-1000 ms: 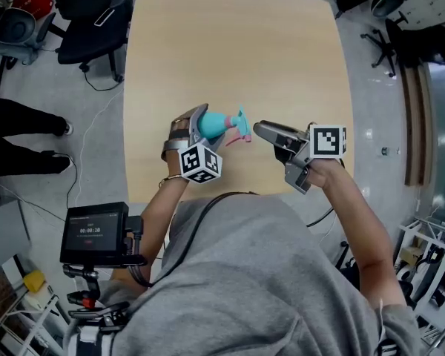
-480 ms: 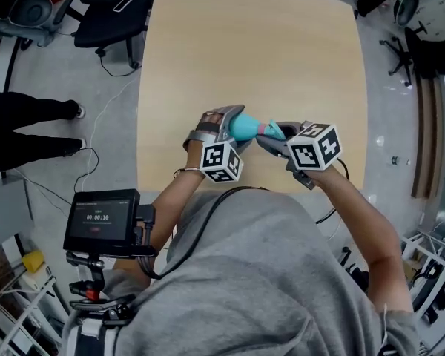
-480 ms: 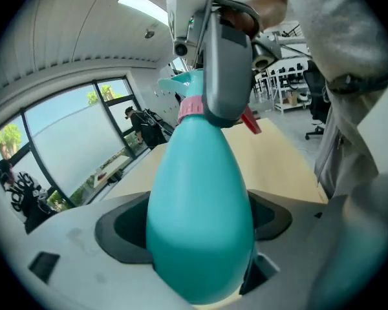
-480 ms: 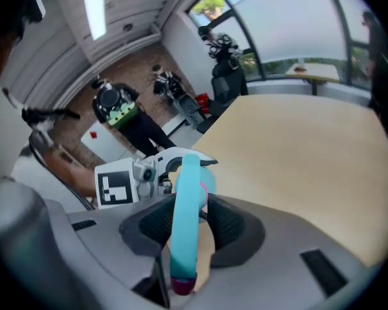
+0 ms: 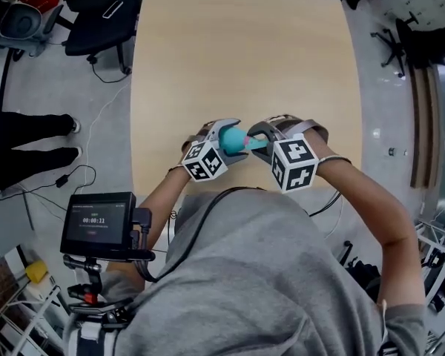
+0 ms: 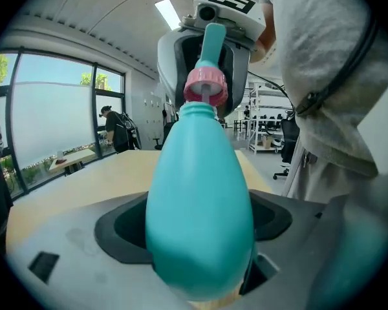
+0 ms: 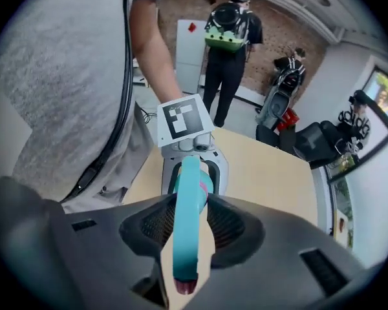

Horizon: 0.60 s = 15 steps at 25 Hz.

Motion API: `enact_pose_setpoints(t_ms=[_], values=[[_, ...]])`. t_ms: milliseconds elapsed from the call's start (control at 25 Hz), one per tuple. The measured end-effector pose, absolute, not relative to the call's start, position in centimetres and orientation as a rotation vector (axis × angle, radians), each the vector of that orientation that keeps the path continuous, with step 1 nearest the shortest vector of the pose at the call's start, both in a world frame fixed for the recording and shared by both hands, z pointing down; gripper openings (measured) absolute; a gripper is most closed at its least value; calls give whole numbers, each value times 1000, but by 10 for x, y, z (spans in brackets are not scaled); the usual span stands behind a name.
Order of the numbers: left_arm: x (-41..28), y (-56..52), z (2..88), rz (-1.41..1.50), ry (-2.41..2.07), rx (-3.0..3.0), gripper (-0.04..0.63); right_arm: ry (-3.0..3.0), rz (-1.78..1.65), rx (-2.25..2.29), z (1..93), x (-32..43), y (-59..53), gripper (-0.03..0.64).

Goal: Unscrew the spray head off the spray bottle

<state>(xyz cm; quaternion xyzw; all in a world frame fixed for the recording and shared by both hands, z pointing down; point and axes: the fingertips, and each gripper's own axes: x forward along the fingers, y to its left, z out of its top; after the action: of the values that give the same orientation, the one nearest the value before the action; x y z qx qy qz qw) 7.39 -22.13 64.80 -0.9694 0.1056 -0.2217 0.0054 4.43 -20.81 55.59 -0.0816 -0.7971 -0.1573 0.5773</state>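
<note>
A teal spray bottle (image 5: 231,138) is held over the near edge of the wooden table (image 5: 237,50). My left gripper (image 5: 224,135) is shut on its fat body (image 6: 200,199), which fills the gap between the jaws. Its pink collar (image 6: 205,88) and teal spray head (image 6: 212,41) point away from the left gripper, toward the right one. My right gripper (image 5: 258,135) points steeply down. Its jaws have just been closing and now pinch the spray head (image 7: 186,218) lengthwise. The pink nozzle tip (image 7: 184,283) shows near the jaw roots.
An office chair (image 5: 96,21) stands off the table's far left corner. A person's legs (image 5: 26,136) are on the floor at the left, with cables beside them. A handheld screen (image 5: 96,225) hangs at my left side. More chairs stand at the upper right.
The right gripper, apart from the bottle a second ago, has rolled over, come down and closed on the spray head. The left gripper has swung the bottle toward it.
</note>
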Motion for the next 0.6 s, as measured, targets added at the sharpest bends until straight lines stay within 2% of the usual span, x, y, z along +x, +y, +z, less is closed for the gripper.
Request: enact_pose_setpoints(t_ms=[280,600], values=[[78,-215,683,-713,399,-3050,417,-1813,-414,-206,557,49,-202,141],[68,-212,710,-756,521,-3082,417,-1863,-382,-110,520,59,-204,141]])
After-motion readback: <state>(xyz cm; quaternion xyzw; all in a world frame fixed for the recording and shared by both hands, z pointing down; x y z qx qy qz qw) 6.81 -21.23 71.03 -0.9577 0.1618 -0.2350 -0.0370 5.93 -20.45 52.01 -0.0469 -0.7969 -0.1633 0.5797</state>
